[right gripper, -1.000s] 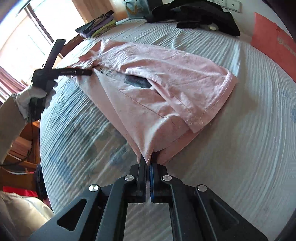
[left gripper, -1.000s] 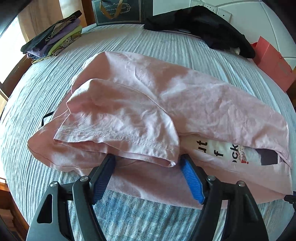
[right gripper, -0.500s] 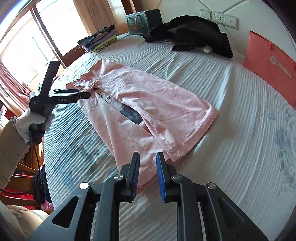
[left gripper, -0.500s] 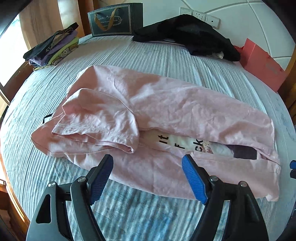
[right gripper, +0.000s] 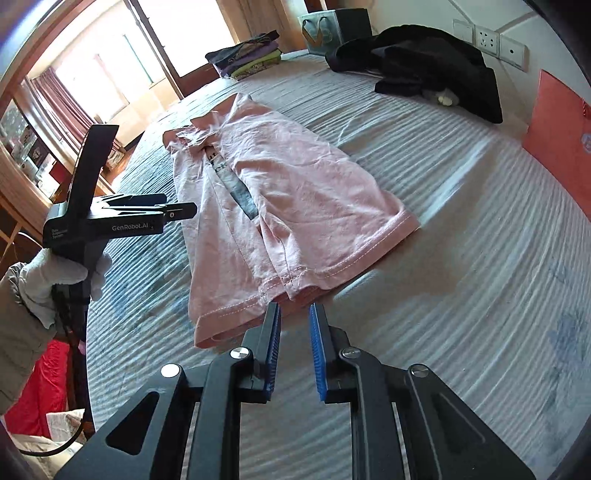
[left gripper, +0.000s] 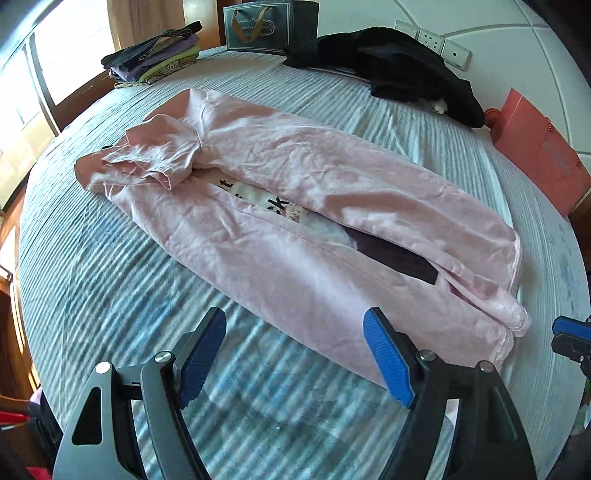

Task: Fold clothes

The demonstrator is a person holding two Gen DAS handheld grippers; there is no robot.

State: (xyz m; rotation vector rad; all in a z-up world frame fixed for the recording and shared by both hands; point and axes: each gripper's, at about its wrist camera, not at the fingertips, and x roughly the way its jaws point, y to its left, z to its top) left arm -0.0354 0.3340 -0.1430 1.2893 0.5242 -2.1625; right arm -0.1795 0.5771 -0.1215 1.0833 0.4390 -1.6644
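Note:
A pink T-shirt (left gripper: 295, 206) lies lengthwise on the striped bed (left gripper: 110, 277), both sides folded inward so a strip of its print shows along the middle. One sleeve is bunched at its far left end. My left gripper (left gripper: 293, 317) hovers open over the shirt's near long edge, holding nothing. In the right wrist view the same shirt (right gripper: 288, 192) stretches away from my right gripper (right gripper: 294, 308), which sits just short of the hem. Its jaws are closing, a narrow gap still between them with nothing in it. The left gripper (right gripper: 181, 214) is held by a gloved hand (right gripper: 55, 280).
A black garment heap (left gripper: 399, 70) lies at the far side of the bed. A stack of folded clothes (left gripper: 155, 62) sits at the far left corner beside a dark gift bag (left gripper: 266, 26). A red paper bag (left gripper: 535, 155) leans at the right edge.
The right gripper let go of the shirt's hem corner and backed off. The left gripper drew back from the sleeve towards the near edge. The shirt now lies flat.

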